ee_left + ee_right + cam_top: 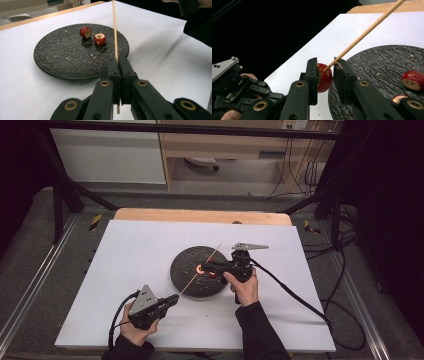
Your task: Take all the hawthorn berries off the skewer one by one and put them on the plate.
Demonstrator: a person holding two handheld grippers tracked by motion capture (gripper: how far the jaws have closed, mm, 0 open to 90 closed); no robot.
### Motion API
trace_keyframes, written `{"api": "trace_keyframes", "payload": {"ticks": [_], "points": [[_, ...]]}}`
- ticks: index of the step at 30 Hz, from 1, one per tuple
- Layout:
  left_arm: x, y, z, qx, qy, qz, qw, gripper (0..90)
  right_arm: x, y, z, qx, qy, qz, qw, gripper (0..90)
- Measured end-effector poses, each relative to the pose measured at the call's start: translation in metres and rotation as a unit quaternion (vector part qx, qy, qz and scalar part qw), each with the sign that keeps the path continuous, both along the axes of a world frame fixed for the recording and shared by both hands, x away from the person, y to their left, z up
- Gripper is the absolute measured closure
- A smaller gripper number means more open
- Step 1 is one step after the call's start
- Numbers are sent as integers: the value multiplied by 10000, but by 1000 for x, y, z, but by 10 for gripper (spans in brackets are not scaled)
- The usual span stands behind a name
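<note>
Nearest in the high view, the left claw [172, 299] clamps the near end of a wooden skewer [202, 268], which slants far-right over the dark plate [186, 277] on the white tabletop [135, 255]; the right claw [204, 267] sits over the plate's middle. Left gripper view: jaws pinched on the skewer [115, 30], two red fruit pieces [99, 39] beyond. Right gripper view: jaws grip a red fruit piece [325, 77] (skewer tip [362, 35] touching it).

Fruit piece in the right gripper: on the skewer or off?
On. In the right gripper view the skewer tip enters the red fruit piece between the right gripper jaws.
</note>
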State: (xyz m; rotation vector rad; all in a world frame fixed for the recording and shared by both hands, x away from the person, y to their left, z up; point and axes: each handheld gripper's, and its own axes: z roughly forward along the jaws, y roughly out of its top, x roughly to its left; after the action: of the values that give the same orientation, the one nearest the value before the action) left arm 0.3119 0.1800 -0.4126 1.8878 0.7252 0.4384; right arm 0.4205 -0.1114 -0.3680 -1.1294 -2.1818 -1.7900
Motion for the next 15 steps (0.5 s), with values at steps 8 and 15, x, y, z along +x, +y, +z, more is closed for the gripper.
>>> {"api": "trace_keyframes", "payload": {"ticks": [8, 15], "points": [[-1, -1, 0, -31, -5, 10, 10000, 886, -3, 12, -15, 47, 126, 140, 9998, 643], [-2, 0, 2, -124, -73, -33, 9999, 887, -1, 7, -9, 200, 124, 126, 9996, 660]]}}
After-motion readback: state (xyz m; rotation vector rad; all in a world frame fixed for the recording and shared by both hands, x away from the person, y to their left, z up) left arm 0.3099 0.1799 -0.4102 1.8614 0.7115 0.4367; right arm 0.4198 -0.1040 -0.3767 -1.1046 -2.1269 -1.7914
